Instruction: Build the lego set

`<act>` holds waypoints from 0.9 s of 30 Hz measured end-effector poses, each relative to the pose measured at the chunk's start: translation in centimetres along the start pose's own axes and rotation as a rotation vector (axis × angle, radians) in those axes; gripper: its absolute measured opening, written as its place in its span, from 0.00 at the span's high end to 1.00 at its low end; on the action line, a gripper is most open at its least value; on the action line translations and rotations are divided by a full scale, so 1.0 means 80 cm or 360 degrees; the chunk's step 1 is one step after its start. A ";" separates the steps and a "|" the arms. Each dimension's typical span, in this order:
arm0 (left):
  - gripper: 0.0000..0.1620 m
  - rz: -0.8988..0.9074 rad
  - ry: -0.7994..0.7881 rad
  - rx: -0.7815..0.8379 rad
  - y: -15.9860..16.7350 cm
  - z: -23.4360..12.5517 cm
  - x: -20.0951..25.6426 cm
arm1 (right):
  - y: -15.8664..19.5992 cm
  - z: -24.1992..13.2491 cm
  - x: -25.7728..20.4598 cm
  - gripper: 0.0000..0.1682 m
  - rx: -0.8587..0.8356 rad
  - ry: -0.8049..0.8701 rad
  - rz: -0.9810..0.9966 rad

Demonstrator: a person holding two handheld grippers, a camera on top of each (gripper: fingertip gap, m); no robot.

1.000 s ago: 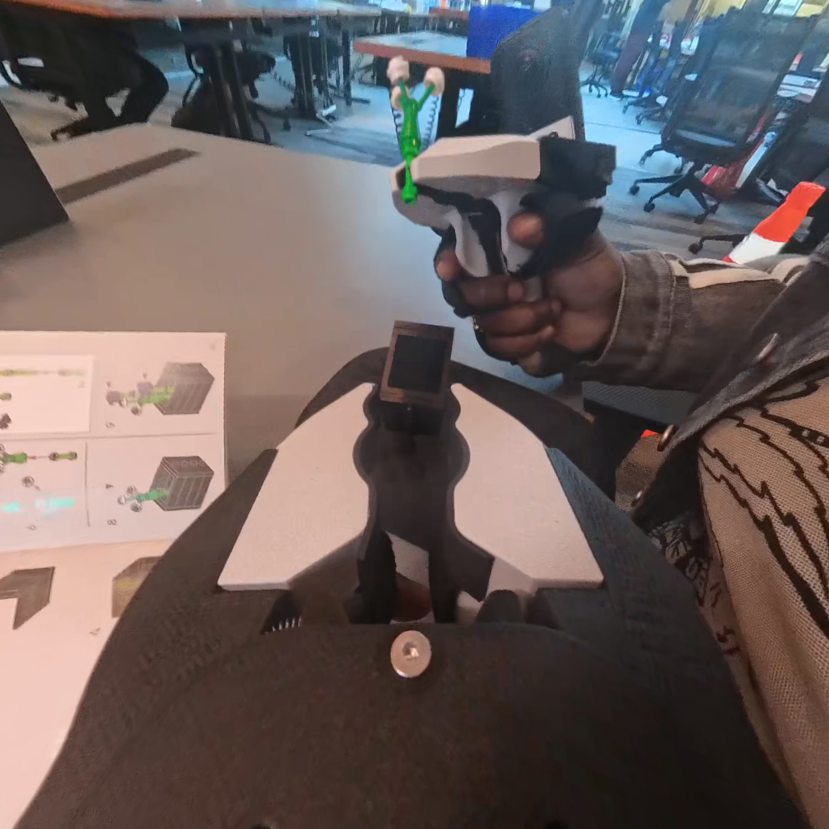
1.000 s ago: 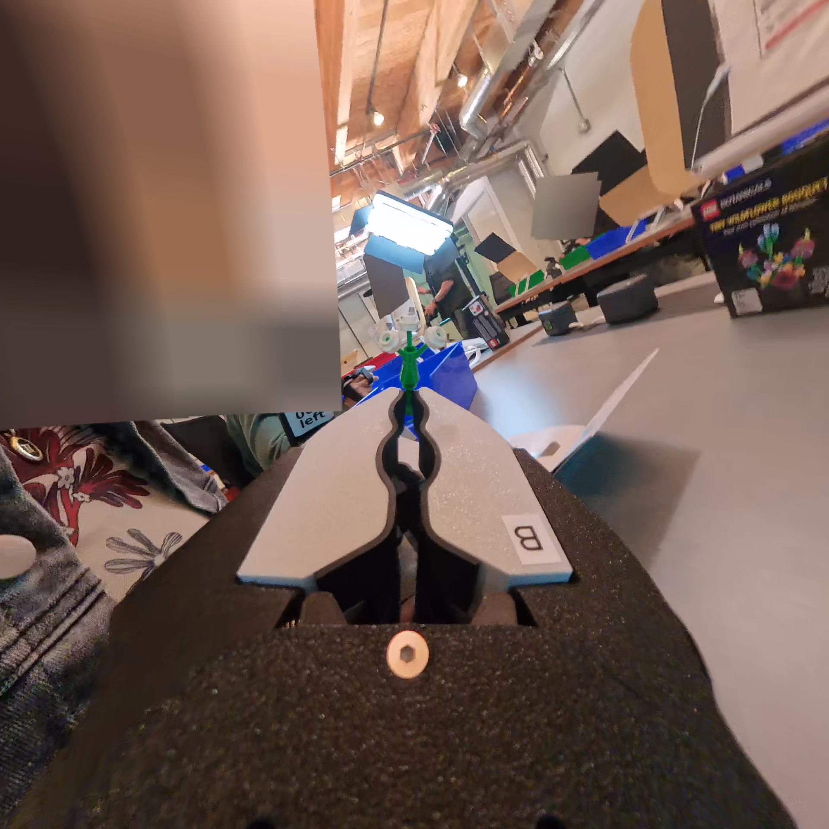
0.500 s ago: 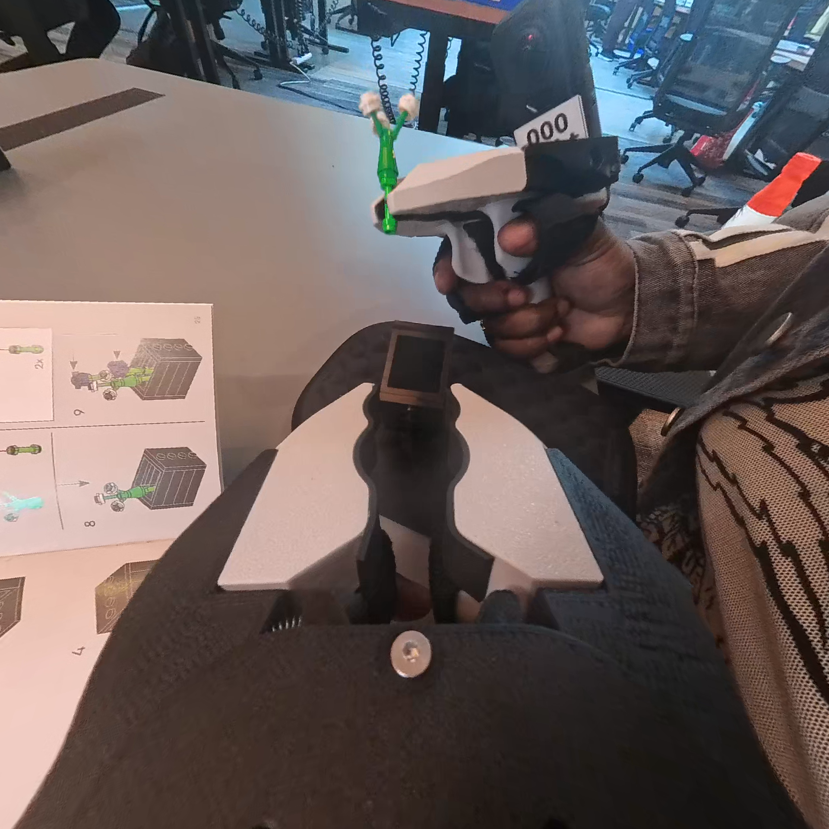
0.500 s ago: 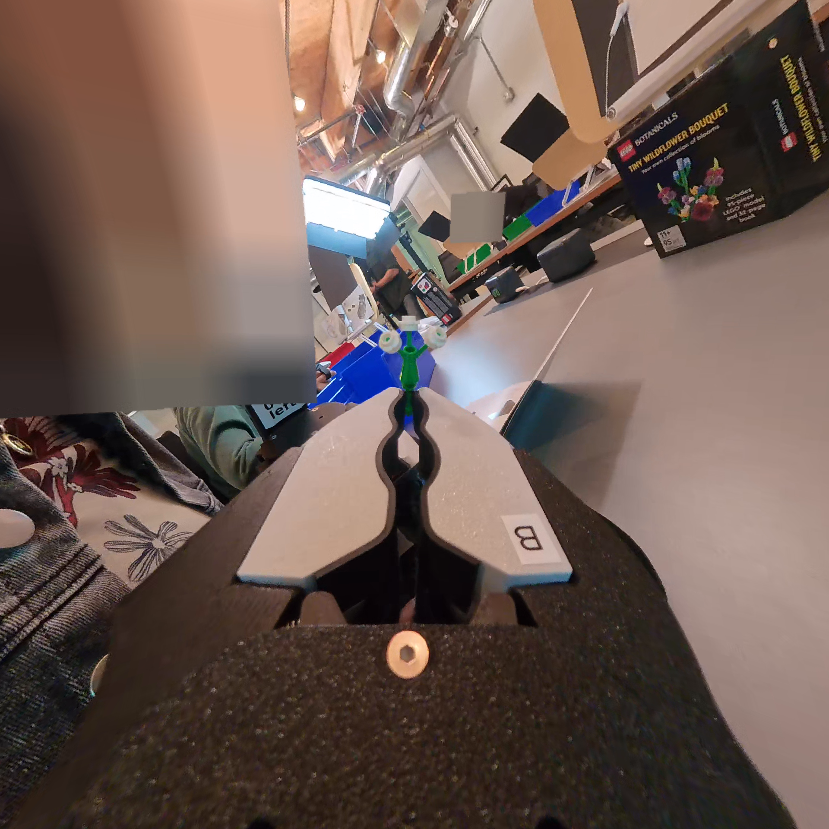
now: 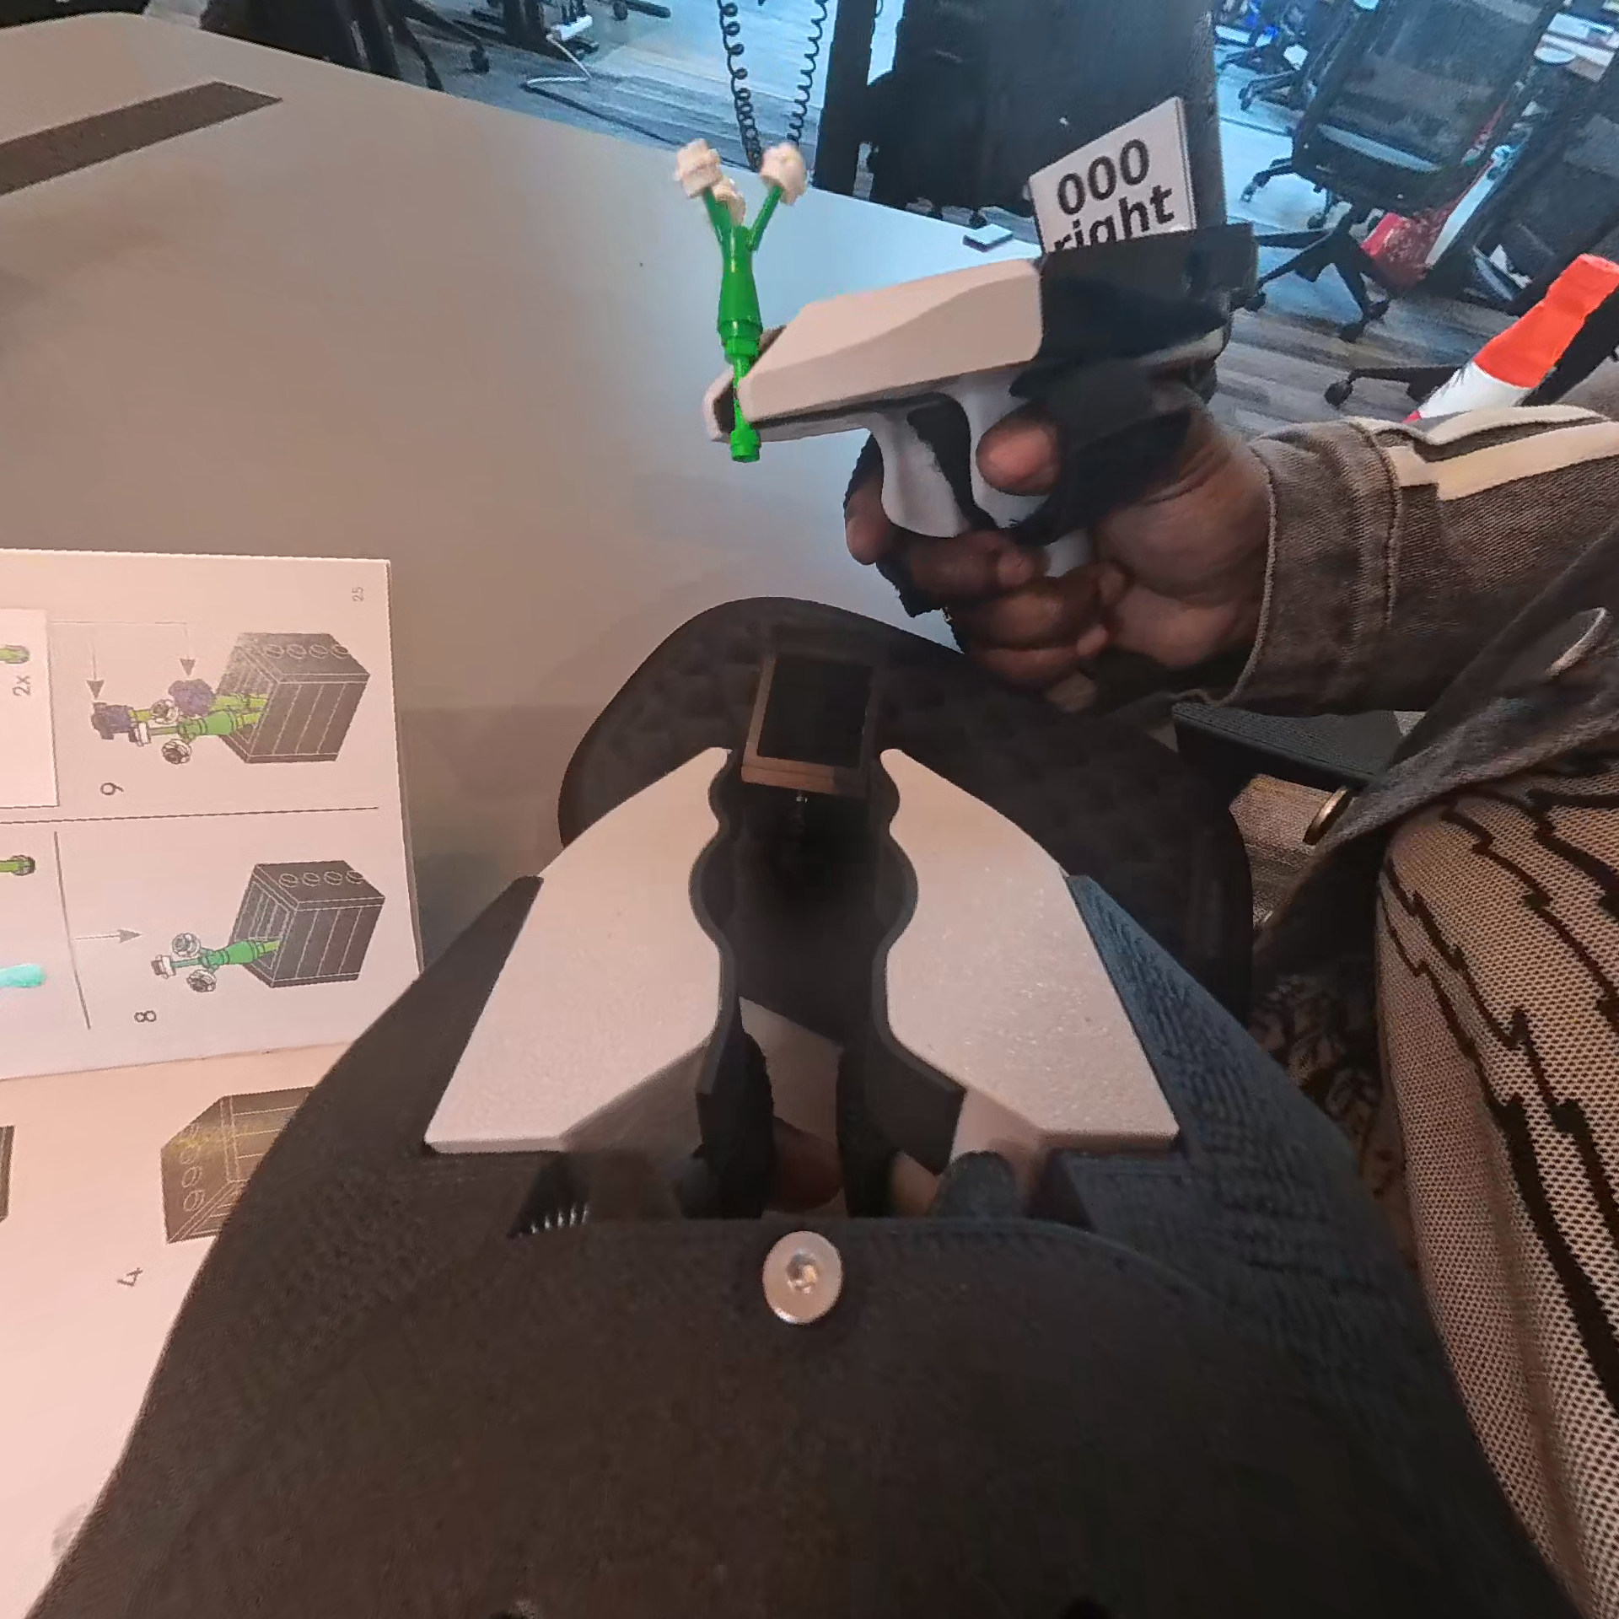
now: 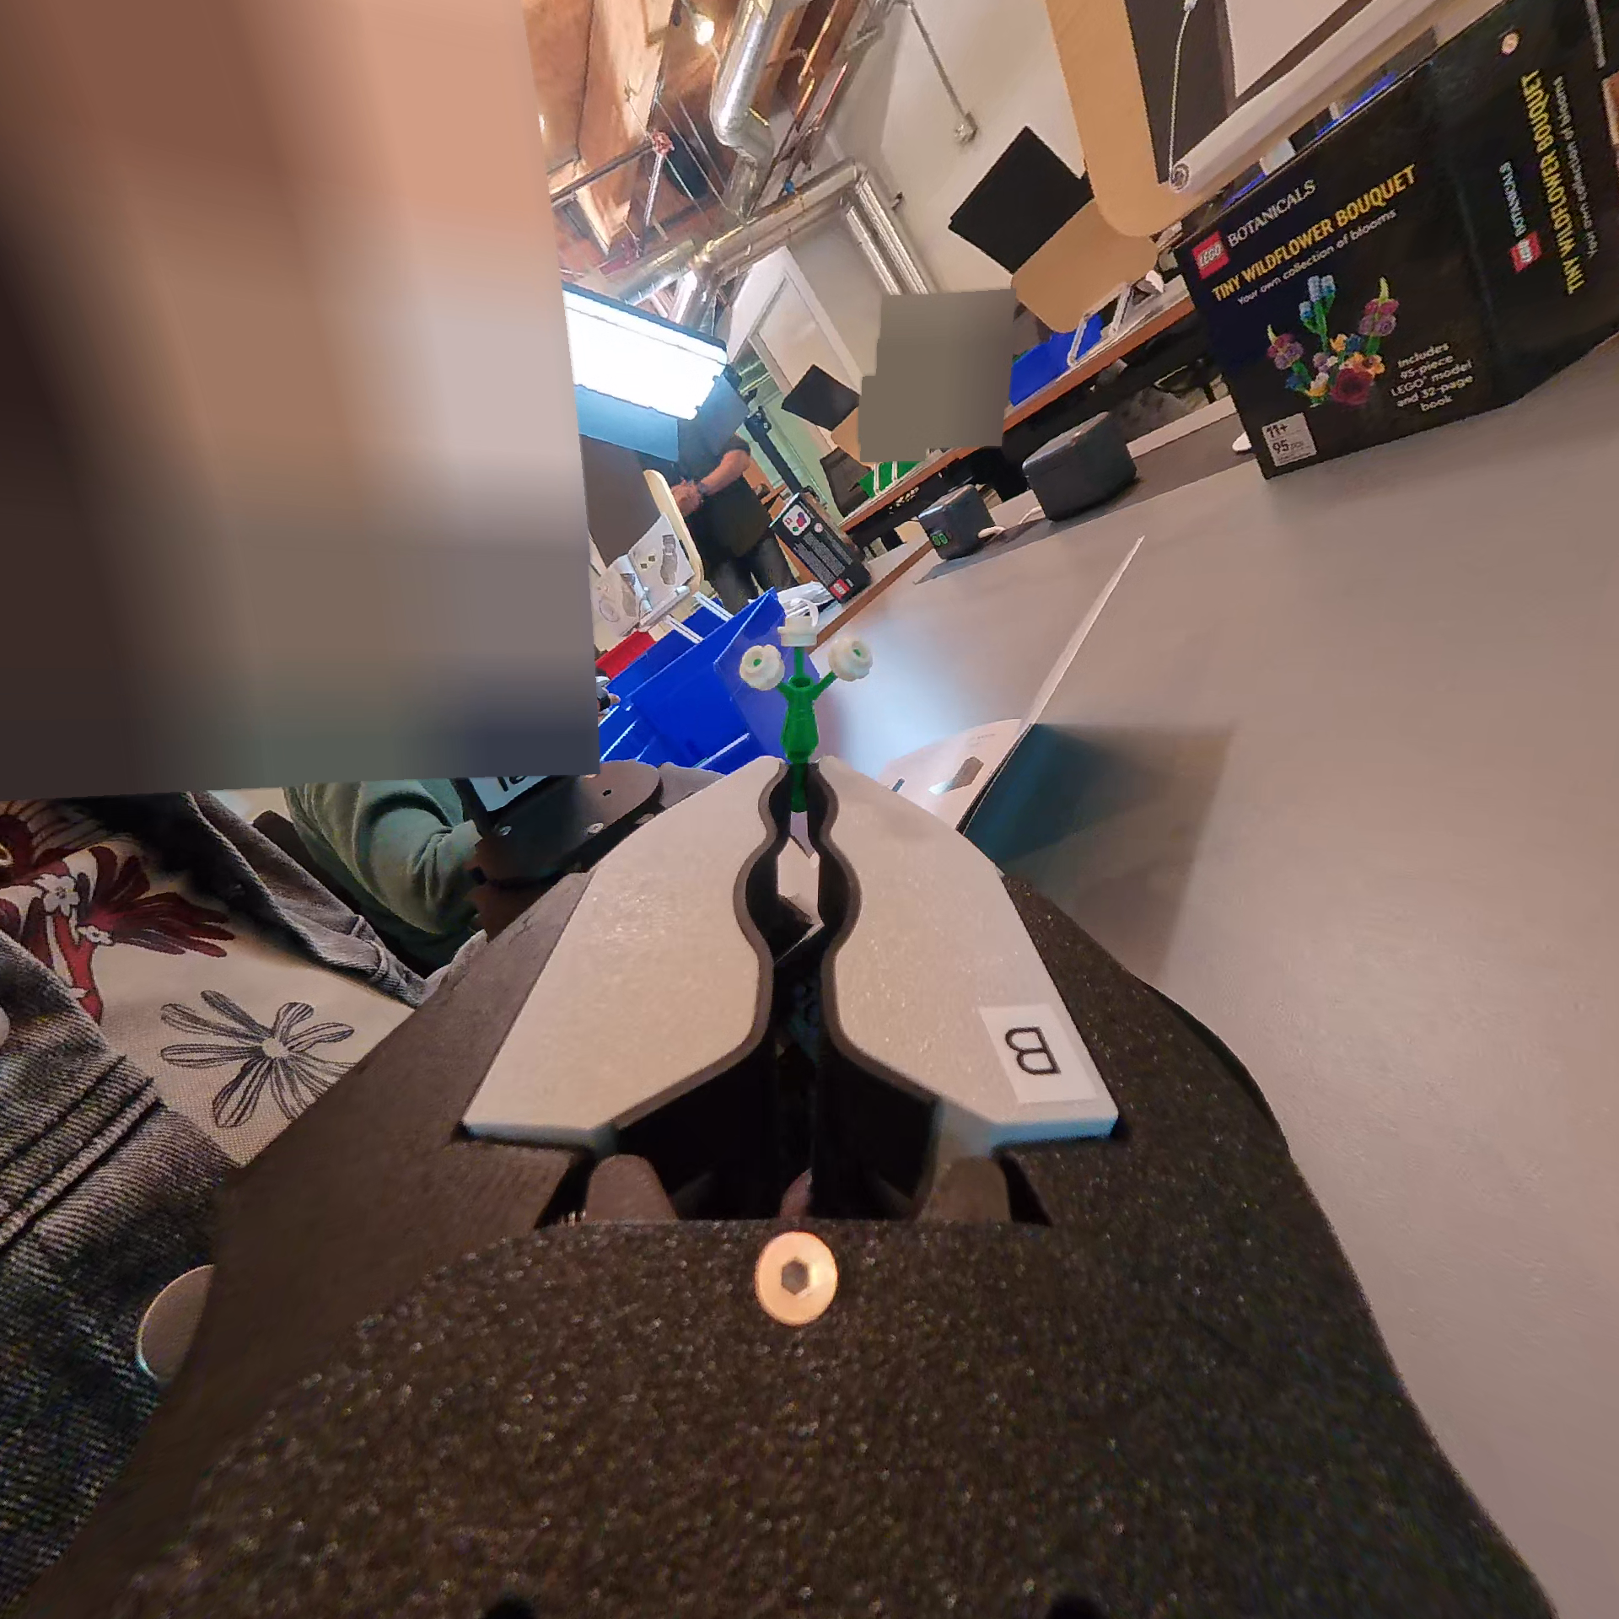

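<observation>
My left gripper (image 5: 810,771) is shut on a black box-shaped Lego block (image 5: 813,723) and holds it up in front of the table's near edge. My right gripper (image 6: 799,771) is shut on a green Lego flower stem (image 6: 798,714) with white blossoms at its tips. In the left wrist view the right gripper (image 5: 745,399) is above and behind the block, with the green stem (image 5: 734,289) standing nearly upright in it, its lower end poking out below the fingers. The stem and the block are apart.
The open instruction booklet (image 5: 201,788) lies on the grey table (image 5: 350,333) to the left. The black Lego set box (image 6: 1402,289) stands at the table's far side. Blue bins (image 6: 701,692), office chairs (image 5: 1402,131) and a person's jacket sleeve (image 5: 1402,561) are around. There is about 7 cm between the tips of the two grippers.
The right gripper with the stem has come lower and nearer the block. The left wrist view has tilted down, showing more of the booklet. The set box has come further into the right wrist view.
</observation>
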State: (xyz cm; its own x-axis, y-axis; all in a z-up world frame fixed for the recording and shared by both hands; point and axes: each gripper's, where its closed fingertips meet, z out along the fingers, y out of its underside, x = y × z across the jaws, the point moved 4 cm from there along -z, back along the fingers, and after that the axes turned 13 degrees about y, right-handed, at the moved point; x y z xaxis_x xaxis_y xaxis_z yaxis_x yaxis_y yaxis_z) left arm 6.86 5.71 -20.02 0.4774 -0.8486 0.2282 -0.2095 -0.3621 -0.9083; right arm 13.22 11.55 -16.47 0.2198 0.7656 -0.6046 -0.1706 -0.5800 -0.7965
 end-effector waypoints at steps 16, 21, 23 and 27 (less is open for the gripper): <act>0.83 -0.0031 0.0016 -0.0044 0.003 0.003 -0.002 | 0.001 0.002 0.001 0.98 -0.0019 -0.0004 0.0001; 0.83 -0.0036 0.0015 -0.0040 0.003 0.003 -0.003 | 0.001 0.002 0.000 0.98 -0.0018 -0.0003 -0.0008; 0.83 -0.0034 0.0013 -0.0041 0.003 0.003 -0.003 | 0.002 0.002 0.000 0.98 -0.0018 -0.0003 -0.0008; 0.83 -0.0031 0.0009 -0.0050 0.004 0.003 -0.003 | 0.001 0.001 0.000 0.98 -0.0013 -0.0007 -0.0006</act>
State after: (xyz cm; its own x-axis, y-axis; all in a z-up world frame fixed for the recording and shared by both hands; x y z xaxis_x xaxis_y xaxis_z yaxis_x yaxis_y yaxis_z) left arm 6.91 5.90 -20.43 0.4769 -0.8433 0.2479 -0.2266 -0.3905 -0.8923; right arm 13.10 11.54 -16.57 0.2164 0.7690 -0.6015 -0.1616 -0.5794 -0.7989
